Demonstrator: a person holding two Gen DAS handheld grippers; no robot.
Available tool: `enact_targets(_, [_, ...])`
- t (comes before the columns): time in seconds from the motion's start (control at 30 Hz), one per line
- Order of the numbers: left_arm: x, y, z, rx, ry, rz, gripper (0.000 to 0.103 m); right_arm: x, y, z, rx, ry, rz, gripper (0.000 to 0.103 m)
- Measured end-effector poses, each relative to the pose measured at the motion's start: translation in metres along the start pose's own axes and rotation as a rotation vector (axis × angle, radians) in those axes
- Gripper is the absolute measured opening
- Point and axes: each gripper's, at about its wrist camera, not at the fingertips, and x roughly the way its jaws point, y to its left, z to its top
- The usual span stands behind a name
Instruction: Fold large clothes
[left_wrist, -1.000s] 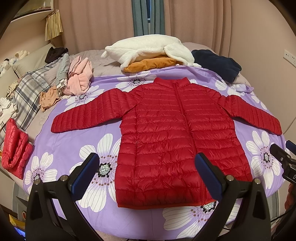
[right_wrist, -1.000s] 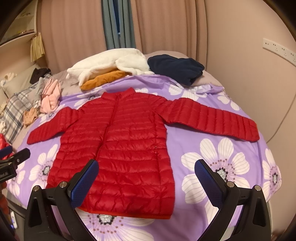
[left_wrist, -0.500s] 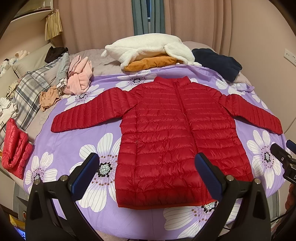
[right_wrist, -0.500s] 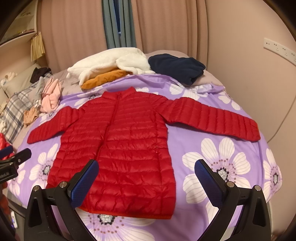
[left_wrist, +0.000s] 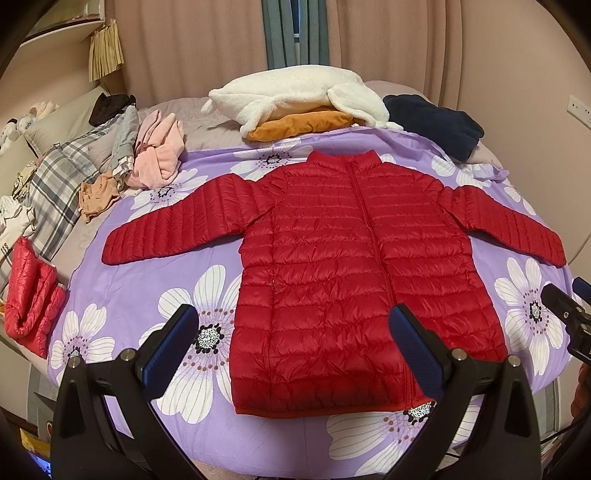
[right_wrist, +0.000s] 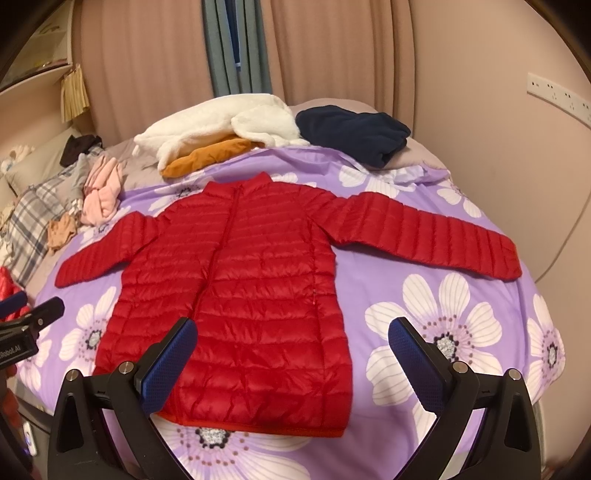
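Note:
A red quilted puffer jacket (left_wrist: 332, 266) lies flat, front up and zipped, on a purple flowered sheet (left_wrist: 140, 280), both sleeves spread out sideways. It also shows in the right wrist view (right_wrist: 243, 288). My left gripper (left_wrist: 295, 350) is open and empty, held above the jacket's hem at the near edge of the bed. My right gripper (right_wrist: 295, 354) is open and empty, above the hem's right part. Each gripper shows at the edge of the other's view.
Folded clothes lie at the back: a white fleece (left_wrist: 291, 96) over an orange one (left_wrist: 299, 125), a navy one (left_wrist: 436, 122). Pink clothes (left_wrist: 159, 151) and plaid cloth (left_wrist: 55, 177) lie at the left. A folded red jacket (left_wrist: 29, 291) lies at the near left.
Both grippers have drifted very slightly; the jacket sits a touch lower and nearer in both views. Nothing was grasped or moved.

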Motion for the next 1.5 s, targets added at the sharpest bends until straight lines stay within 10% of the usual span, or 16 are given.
enact_targets(0.37, [0.048, 0.017, -0.007, -0.093, 0.109, -0.099, 0.103, 0.032, -0.050, -0.012, 0.269, 0.016, 0.258, 0.102])
enact_targets(0.53, [0.073, 0.020, -0.008, -0.200, 0.142, -0.262, 0.103, 0.062, -0.100, -0.023, 0.478, 0.018, 0.357, 0.102])
enact_targets(0.9, [0.108, 0.019, 0.001, -0.374, 0.135, -0.461, 0.103, 0.128, -0.202, -0.020, 0.728, -0.015, 0.242, 0.102])
enact_targets(1.3, [0.149, 0.002, 0.017, -0.350, 0.209, -0.427, 0.103, 0.173, -0.299, -0.012, 1.159, -0.222, 0.254, 0.102])
enact_targets(1.37, [0.154, 0.001, 0.018, -0.339, 0.220, -0.421, 0.103, 0.172, -0.311, -0.013, 1.199, -0.273, 0.263, 0.096])
enact_targets(1.5, [0.162, -0.002, 0.020, -0.322, 0.238, -0.406, 0.103, 0.183, -0.328, -0.016, 1.274, -0.241, 0.218, 0.049])
